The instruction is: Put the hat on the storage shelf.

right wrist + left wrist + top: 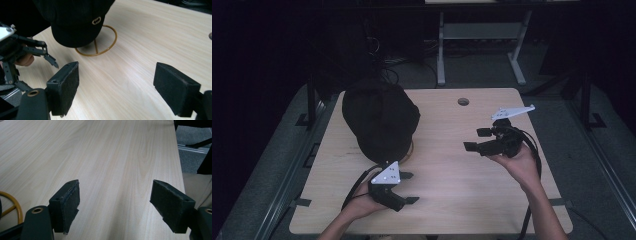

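1 black cap (379, 120) sits on 1 yellow wire stand (100, 46) at the far left part of the wooden counter (447, 165). In the right gripper view the cap's front, marked by 1 small gold emblem (96, 20), faces that camera, and the stand's ring base lies flat on the counter under it. In the high view the cap's long axis runs from the far left toward the near middle of the counter, with its lower edge nearest the left gripper (406, 187).

There are 2 grippers. The left gripper is held low, just in front of the cap, its jaws spread wide with only bare counter between them. The right gripper (477, 140) is held above the counter's right part, well apart from the cap, pointing left toward it; its jaws are also spread and hold nothing.
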A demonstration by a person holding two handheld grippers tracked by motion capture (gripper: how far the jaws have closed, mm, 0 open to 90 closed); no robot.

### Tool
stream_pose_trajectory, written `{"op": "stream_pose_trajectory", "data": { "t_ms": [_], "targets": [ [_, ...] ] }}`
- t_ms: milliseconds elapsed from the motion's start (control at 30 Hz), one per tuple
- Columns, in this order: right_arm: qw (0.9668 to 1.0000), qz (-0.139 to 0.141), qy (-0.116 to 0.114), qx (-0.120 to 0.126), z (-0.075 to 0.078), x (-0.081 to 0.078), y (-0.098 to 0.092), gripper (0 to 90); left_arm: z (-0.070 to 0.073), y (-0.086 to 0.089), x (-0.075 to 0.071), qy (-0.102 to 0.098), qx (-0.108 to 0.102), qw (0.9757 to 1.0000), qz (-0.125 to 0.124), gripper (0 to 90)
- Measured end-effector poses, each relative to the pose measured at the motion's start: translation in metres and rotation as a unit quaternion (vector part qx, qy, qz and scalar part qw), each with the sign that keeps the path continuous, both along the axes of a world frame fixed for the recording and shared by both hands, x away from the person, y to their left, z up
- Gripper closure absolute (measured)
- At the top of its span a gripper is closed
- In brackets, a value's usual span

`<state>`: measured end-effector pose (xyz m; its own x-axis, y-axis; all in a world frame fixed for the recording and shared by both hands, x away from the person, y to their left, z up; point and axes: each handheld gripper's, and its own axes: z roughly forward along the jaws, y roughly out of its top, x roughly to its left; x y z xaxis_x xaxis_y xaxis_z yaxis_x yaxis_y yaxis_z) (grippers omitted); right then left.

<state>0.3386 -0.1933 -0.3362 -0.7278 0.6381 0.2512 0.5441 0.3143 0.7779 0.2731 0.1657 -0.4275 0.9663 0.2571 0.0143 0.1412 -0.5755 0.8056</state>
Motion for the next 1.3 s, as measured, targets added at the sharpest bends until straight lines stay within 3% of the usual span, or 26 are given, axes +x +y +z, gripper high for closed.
{"op": "stream_pose_trajectory", "data": {
  "t_ms": [767, 1300],
  "targets": [
    [0.9994, -0.026, 0.022, 0.009, -0.036, -0.027, -0.03, 20.1, -0.001, 0.002, 0.001, 0.0, 0.003, 1.0, 0.007, 21.7],
    [0.9992, -0.032, 0.024, -0.003, -0.053, -0.047, -0.044, 19.6, -0.001, 0.002, 0.001, 0.003, 0.002, 1.0, 0.009, 21.5]
  ]
}}
